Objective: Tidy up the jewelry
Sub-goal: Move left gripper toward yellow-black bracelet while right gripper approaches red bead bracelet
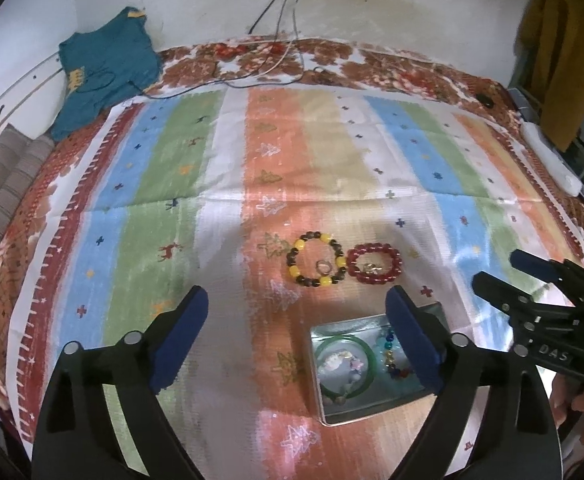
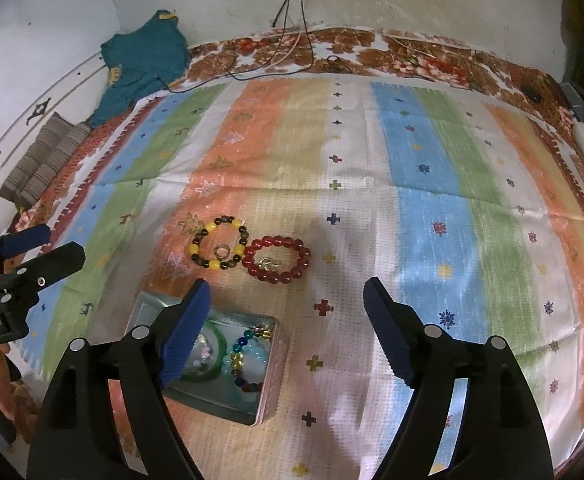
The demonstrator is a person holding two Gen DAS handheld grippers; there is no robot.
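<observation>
Both claws are hovering wide open and empty over the striped cloth (image 2: 432, 208) on the bed, and the loose jewelry is lying just ahead of them. The yellow-and-brown bracelet (image 1: 318, 259) and the red bracelet (image 1: 374, 262) are sitting side by side, touching or nearly so, each with a small ring-like piece inside it. The tin (image 1: 368, 364), already holding a green bangle (image 1: 346, 364) and a multicoloured bead bracelet (image 2: 247, 360), is lying nearer than the two bracelets. For the right claw (image 2: 287, 328), the red bracelet is sitting ahead and slightly left of its centre line, while the tin is lying partly under its left finger. For the left claw (image 1: 296, 340), both bracelets are lying ahead and slightly right. Neither looks clearly nearer; the right claw seems better lined up on the red bracelet.
</observation>
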